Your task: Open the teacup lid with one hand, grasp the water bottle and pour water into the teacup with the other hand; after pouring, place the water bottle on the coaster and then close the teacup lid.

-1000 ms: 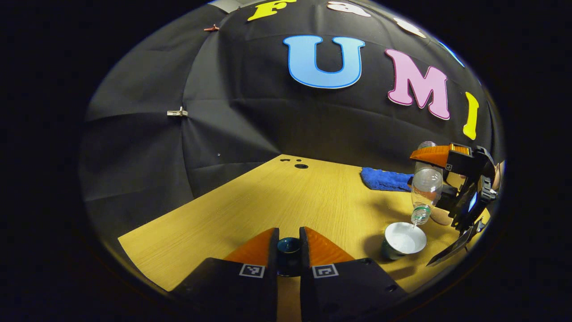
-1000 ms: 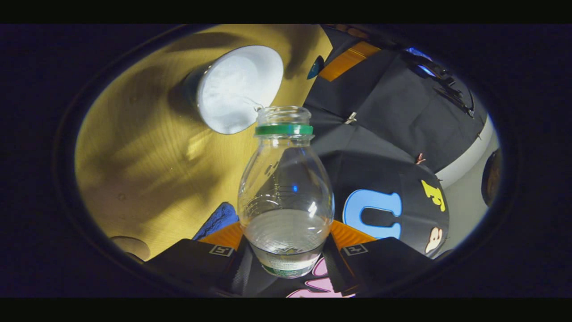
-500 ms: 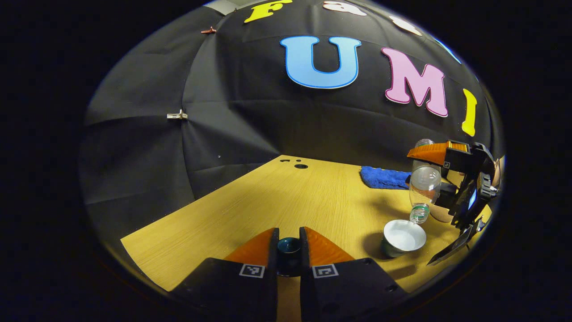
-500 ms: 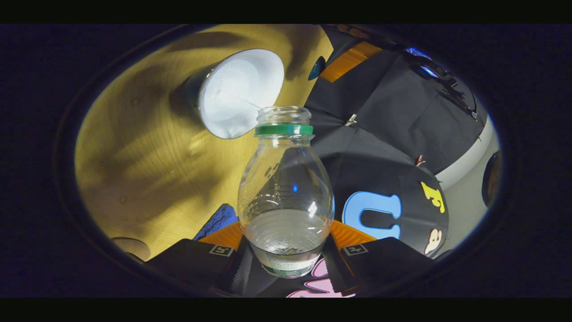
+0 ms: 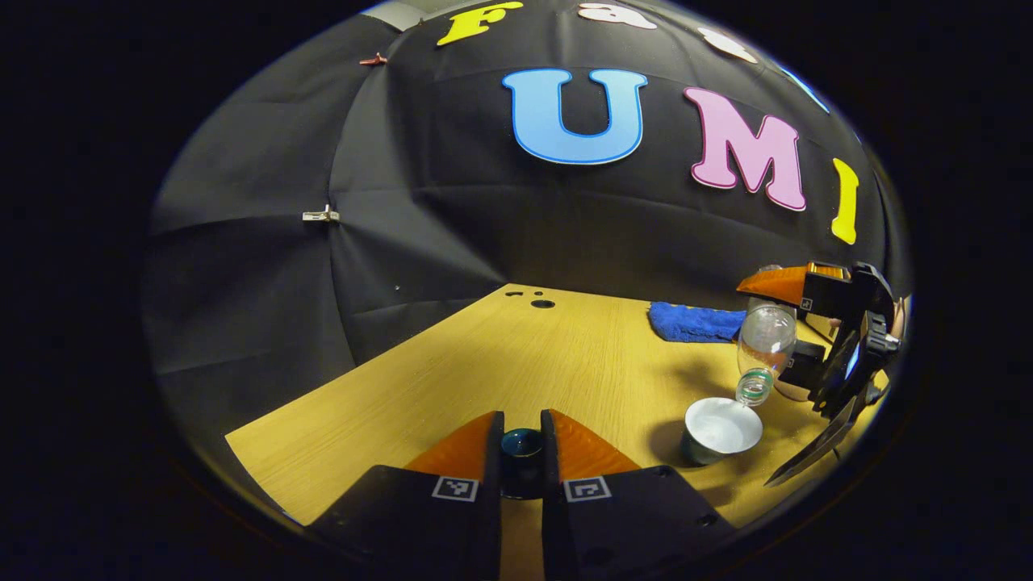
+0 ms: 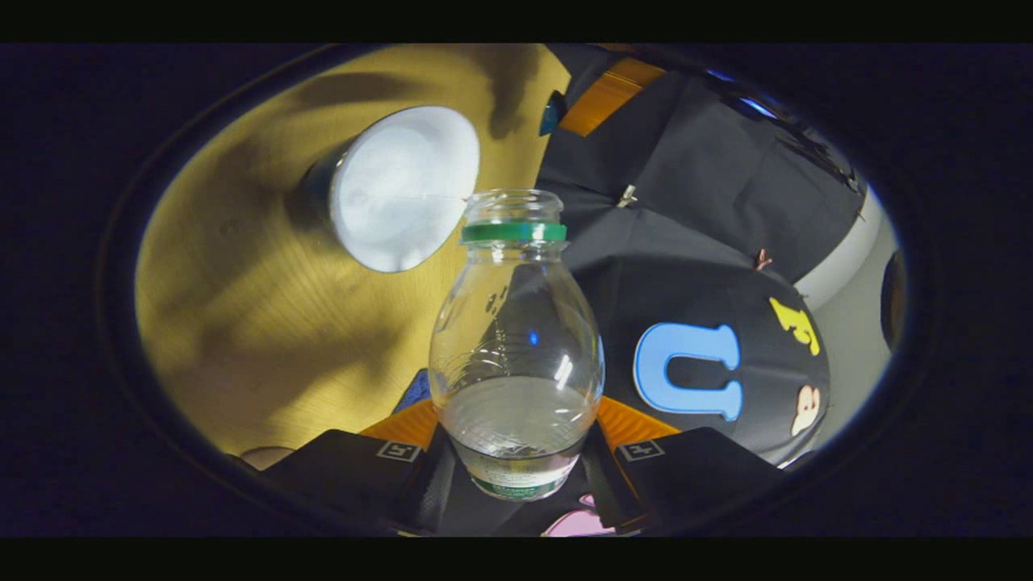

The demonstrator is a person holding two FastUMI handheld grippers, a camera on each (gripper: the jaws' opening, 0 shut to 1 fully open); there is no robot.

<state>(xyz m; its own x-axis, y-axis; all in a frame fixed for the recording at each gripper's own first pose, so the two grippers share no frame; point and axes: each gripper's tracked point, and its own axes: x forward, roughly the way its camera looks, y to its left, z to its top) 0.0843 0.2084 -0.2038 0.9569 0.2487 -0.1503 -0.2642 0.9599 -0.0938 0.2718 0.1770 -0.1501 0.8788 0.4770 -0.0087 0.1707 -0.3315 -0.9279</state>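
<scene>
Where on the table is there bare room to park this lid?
Bare wood runs from the left gripper back to the holes and the left edge. Crowded on the right: teacup, tilted water bottle, blue cloth.

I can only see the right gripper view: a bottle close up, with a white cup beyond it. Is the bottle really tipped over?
Observer: Yes. In the left gripper view the bottle hangs mouth down over the cup.
Operator: Where is the cup's lid?
Observer: The left gripper has it. The lid is pinched between its fingers, off to the cup's side.
Operator: Anything else over there?
Observer: Small dark holes in the table, near the wall.
</scene>
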